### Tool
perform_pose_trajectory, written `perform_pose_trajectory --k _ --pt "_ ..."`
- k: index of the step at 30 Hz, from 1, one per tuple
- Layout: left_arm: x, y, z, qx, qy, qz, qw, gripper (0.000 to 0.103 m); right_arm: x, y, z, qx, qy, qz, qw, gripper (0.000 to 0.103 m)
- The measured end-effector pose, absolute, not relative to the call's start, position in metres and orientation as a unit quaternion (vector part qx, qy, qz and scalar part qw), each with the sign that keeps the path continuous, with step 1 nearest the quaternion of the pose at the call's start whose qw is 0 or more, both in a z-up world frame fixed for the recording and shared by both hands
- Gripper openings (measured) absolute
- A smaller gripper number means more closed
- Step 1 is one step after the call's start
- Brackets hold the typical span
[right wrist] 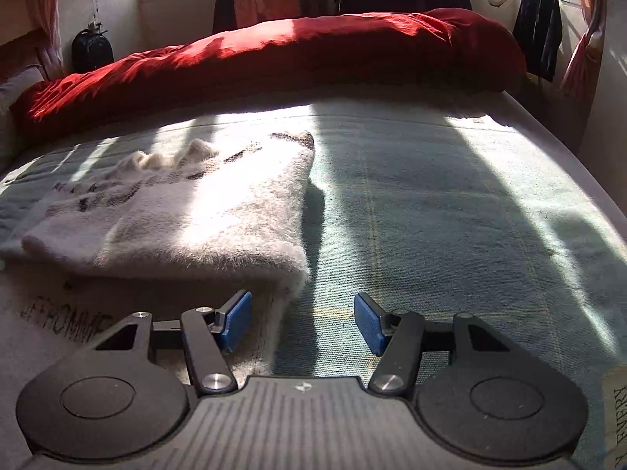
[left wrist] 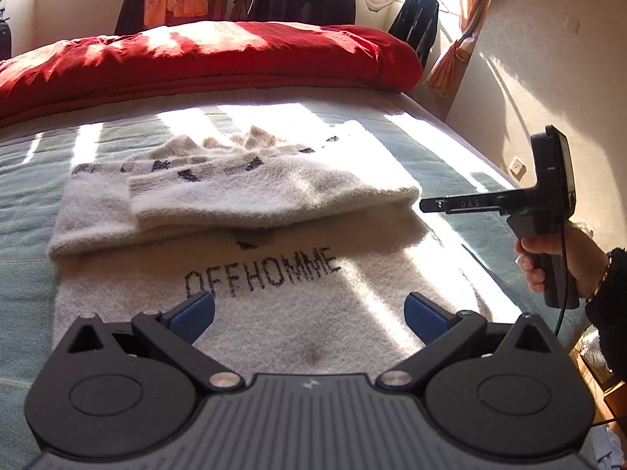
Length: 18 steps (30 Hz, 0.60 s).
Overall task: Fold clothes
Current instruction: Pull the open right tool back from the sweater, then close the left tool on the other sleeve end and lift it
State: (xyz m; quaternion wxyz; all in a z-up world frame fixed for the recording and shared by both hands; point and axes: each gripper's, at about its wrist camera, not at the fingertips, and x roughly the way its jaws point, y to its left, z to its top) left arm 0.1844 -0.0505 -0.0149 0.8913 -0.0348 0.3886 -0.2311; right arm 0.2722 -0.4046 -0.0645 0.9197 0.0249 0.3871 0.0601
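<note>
Both wrist views look down and forward, low over the bed [left wrist: 47, 180], sharing the sweater [left wrist: 274, 196] and red duvet [right wrist: 274, 55].

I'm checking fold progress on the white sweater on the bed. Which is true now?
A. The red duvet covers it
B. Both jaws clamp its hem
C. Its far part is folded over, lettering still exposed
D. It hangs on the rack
C: the sweater lies on the bed with a folded layer across its far part, the OFFHOMME lettering showing below it.

Black gripper [left wrist: 309, 313] — blue pads, dark fuzzy sleeve [left wrist: 611, 309].
</note>
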Motion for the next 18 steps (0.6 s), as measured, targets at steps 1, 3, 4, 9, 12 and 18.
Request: perform_pose_trajectory --k 1,3,4,9,12,18 --pt "0.198 -0.044 -0.014 -0.069 0.392 -0.231 0.888 0.1 0.273 -0.403 -0.066 0.027 0.388 0.062 0.919 0.063" --pt "0.228 -0.029 -0.018 -0.147 0.4 -0.226 0.876 0.093 0.275 -0.4 -0.068 0.03 0.388 0.07 0.918 0.063" --pt "0.243 -0.021 -0.022 -0.186 0.406 -0.22 0.867 0.082 0.276 -0.398 -0.069 0.031 0.388 0.074 0.918 0.063" --pt "0.297 -0.004 -0.056 -0.275 0.443 -0.162 0.838 0.065 0.284 -0.39 -0.076 0.043 0.39 0.09 0.915 0.063" --pt "0.32 0.004 -0.08 -0.319 0.455 -0.142 0.819 0.065 0.287 -0.388 -0.081 0.047 0.394 0.097 0.913 0.063" --pt "0.355 0.013 -0.103 -0.353 0.455 -0.116 0.809 0.065 0.292 -0.388 -0.088 0.05 0.398 0.103 0.91 0.063"
